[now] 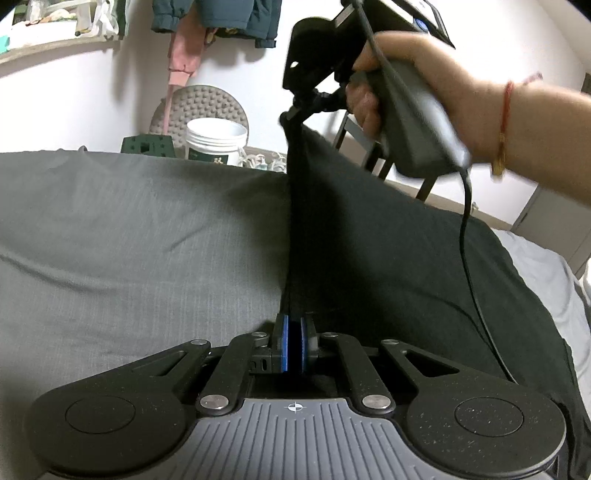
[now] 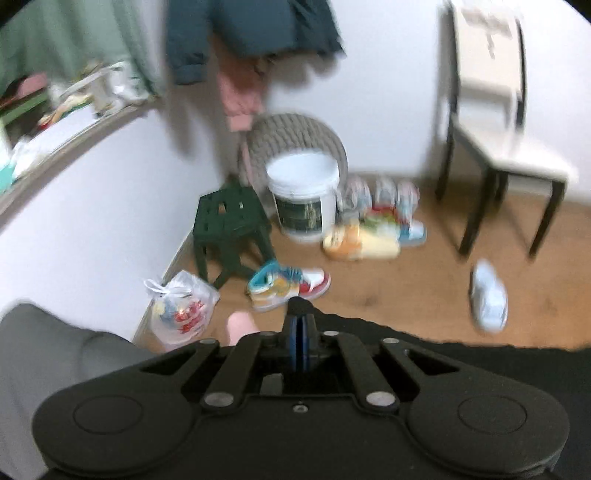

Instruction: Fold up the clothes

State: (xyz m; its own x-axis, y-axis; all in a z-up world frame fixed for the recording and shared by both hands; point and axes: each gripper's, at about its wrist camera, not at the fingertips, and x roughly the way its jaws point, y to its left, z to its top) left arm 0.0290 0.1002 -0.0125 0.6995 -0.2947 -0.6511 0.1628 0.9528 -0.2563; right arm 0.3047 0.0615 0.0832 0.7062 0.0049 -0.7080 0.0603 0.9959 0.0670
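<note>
A black garment [image 1: 388, 240] hangs stretched above the grey bed sheet [image 1: 129, 240]. My left gripper [image 1: 294, 345] is shut on its near edge, cloth pinched between the blue pads [image 1: 285, 345]. In the left wrist view a hand holds my right gripper [image 1: 291, 112] raised at the far side, shut on the garment's other end. The edge between the two runs taut. The right wrist view is blurred: my right gripper [image 2: 298, 341] is shut with black cloth [image 2: 461, 354] at its tips and spreading to the right.
Beyond the bed stand a green stool [image 2: 229, 221], a white bucket [image 2: 303, 199], a round mat [image 1: 201, 107], shoes [image 2: 288, 284], a plastic bag [image 2: 183, 306] and a chair [image 2: 495, 147]. Jackets [image 1: 218, 18] hang on the wall. A cable [image 1: 469, 258] trails from the right gripper.
</note>
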